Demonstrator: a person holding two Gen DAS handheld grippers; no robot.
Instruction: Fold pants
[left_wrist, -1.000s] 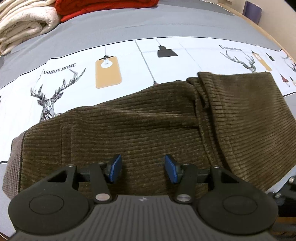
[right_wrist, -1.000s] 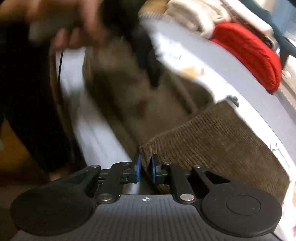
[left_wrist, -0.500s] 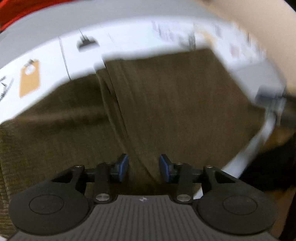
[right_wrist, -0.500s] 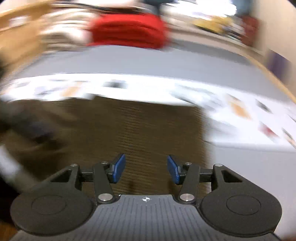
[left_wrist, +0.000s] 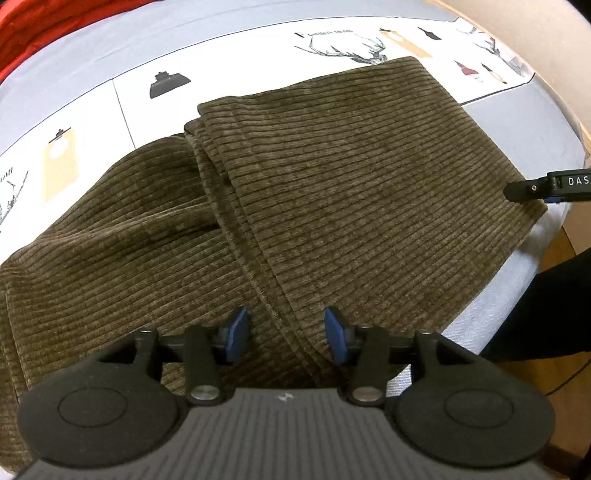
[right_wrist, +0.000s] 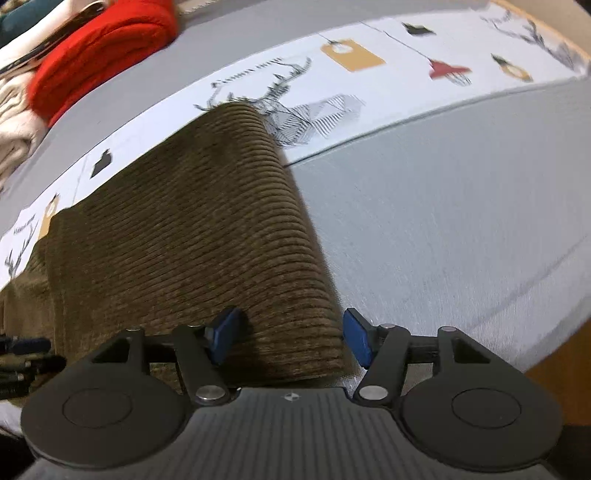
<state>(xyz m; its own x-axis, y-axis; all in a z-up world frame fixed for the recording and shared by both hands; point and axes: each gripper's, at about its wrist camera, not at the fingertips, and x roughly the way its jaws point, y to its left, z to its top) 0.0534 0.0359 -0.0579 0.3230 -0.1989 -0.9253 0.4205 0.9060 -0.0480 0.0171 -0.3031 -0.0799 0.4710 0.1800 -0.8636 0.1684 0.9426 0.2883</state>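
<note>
1. Writing: white letters "DAS" are showing on a black bar (left_wrist: 554, 186), the tip of the other tool, reaching in at the pants' right corner in the left view. Printed lettering on the sheet is sitting beside a deer drawing (right_wrist: 295, 107) just past the pants' far end; too blurred to read.
2. Pants (left_wrist: 332, 184): brown corduroy, lying flat on the bed, one layer folded over another, with the folded edge running diagonally down the middle toward the left gripper.
3. Left gripper (left_wrist: 284, 334): jaws standing apart, blue pads straddling the folded edge low over the cloth, gripping nothing.
4. Right gripper (right_wrist: 288, 341): also released, pads spread either side of the pants' (right_wrist: 184, 240) near right corner.
5. Surface: a grey bed cover (right_wrist: 443, 221) is lying right of the pants, with a white printed band (left_wrist: 110, 110) of deer, lamps and tags running behind them.
6. Surroundings: a red folded blanket (right_wrist: 103, 55) and cream bedding (right_wrist: 14, 122) are piled well beyond the pants' far left. Wooden floor is showing past the bed edge.
</note>
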